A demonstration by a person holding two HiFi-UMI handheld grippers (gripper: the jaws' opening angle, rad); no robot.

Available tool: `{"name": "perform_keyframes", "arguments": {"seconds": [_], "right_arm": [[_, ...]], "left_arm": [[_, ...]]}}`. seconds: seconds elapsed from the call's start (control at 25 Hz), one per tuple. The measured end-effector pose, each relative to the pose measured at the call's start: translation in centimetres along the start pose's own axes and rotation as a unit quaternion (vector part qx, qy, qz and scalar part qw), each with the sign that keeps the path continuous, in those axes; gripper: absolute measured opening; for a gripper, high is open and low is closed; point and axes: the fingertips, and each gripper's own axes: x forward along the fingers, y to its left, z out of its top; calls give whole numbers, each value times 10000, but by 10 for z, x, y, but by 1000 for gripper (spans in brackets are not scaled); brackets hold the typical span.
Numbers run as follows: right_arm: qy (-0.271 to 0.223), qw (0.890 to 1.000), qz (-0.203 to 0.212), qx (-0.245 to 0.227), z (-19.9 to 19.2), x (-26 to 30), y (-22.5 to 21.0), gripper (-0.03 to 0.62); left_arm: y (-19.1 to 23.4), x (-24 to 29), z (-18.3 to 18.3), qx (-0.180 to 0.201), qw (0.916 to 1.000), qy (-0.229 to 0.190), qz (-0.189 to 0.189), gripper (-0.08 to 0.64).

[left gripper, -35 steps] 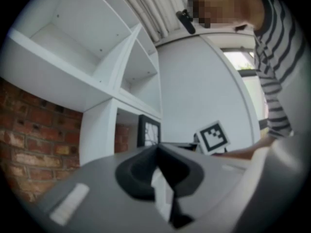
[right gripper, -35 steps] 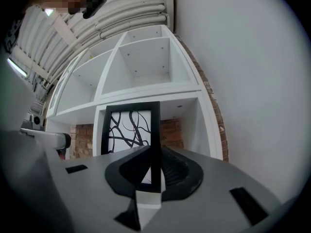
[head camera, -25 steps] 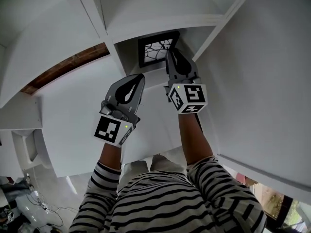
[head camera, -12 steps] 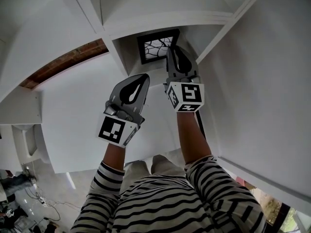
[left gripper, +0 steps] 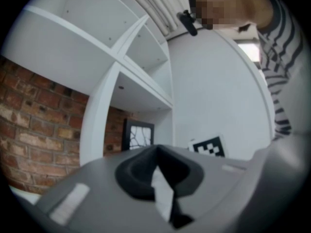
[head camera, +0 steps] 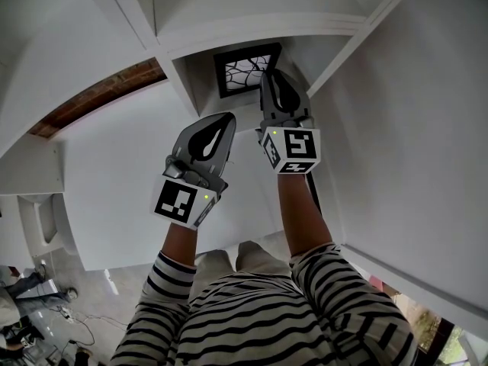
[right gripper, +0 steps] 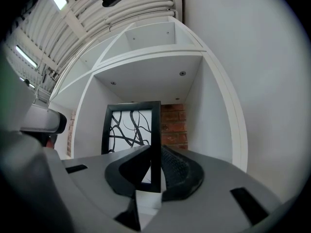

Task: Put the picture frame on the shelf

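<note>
Firstly, at the far left a strip of brick wall [head camera: 99, 97] is seen beside the white shelf [head camera: 252, 30]; next to it the left gripper [head camera: 223, 123] is held up before a plain white panel, apart from the frame. Its jaws are pressed together and nothing is kept between them, as the left gripper view confirms. Further right the picture frame [head camera: 245, 69], black with dark branching lines on white, is seen upright inside an open compartment of the shelf; brick is visible behind it. Its right edge is clamped near the lower corner by the right gripper [head camera: 269, 81], whose jaws are closed on it; whether the frame's bottom is touching the compartment floor cannot be told. Below, striped sleeves [head camera: 335, 280] are seen on the person's arms.
</note>
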Motion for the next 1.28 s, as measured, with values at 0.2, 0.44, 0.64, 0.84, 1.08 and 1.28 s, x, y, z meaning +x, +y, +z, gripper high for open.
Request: {"name": "perform_keyframes", "arguments": {"seconds": [0.2, 0.44, 0.64, 0.84, 1.08, 1.28], "right_arm": [[64, 10000, 36, 22, -3, 1, 0, 60], [127, 9998, 127, 33, -4, 1, 1, 60], [211, 9995, 212, 55, -7, -1, 4, 63], [253, 9994, 212, 88, -7, -4, 5, 67], [260, 9992, 278, 122, -3, -16, 9, 67], [232, 9986, 409, 238, 6, -38, 14, 67]], "left_arm": [[1, 2, -1, -5, 10000, 10, 7, 6], [1, 4, 1, -7, 10000, -8, 8, 6], [0, 4, 2, -8, 10000, -19, 8, 6], [-2, 3, 3, -8, 10000, -20, -2, 6], [-4, 1, 6, 10, 10000, -44, 41, 6], [-6, -5, 11, 30, 9999, -92, 105, 6]]}}
